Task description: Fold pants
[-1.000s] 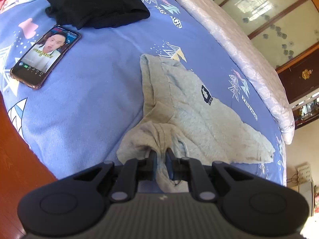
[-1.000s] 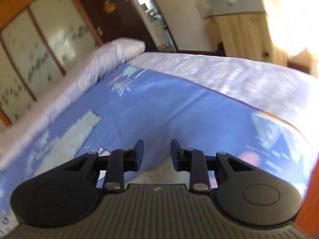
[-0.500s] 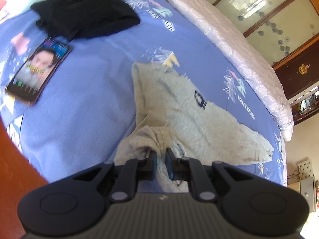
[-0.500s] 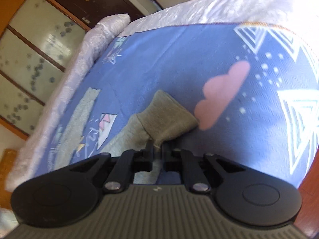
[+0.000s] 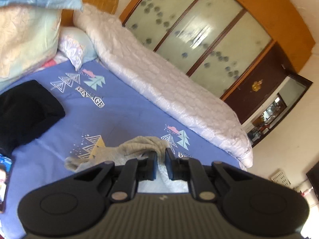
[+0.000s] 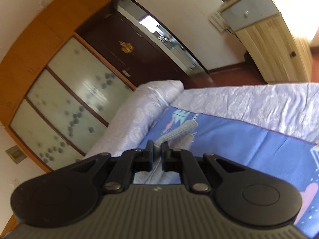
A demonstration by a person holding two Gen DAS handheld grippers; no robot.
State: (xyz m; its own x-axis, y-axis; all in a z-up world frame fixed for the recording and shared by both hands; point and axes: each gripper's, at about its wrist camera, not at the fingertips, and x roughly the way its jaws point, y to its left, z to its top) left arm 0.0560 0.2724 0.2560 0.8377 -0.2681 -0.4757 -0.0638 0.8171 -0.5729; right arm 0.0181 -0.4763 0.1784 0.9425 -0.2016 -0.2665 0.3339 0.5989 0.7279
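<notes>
Pants: the grey knit cotton pants lie bunched on the bed, one part raised into the left tool and another into the right; in the right wrist view a grey leg stretches away over the sheet toward the far corner of the bed
Left tool: the black two-finger left tool is pinched on a fold of the grey cloth, jaws nearly together with fabric between them; the fabric humps up just ahead of the fingers
Right tool: the black two-finger right tool is likewise clamped on grey cloth, jaws close with a strip of fabric running through the gap
Step in hand: by my reading, both ends are held and lifted so the garment can be carried over into a fold
Doing it well: keep both grips firm and level; draw the two tools gently apart so the cloth between them goes taut and the bunching flattens; then lower onto the sheet with the edges lined up; release only once the layer lies flat
Risk: the grips look shallow, so a quick pull may slip the knit out
Bed: the blue printed bed sheet has room beyond the pants
Nearby: a black folded garment sits well apart on the left; a white quilted bolster runs along the far side; keep the fold short of both
</notes>
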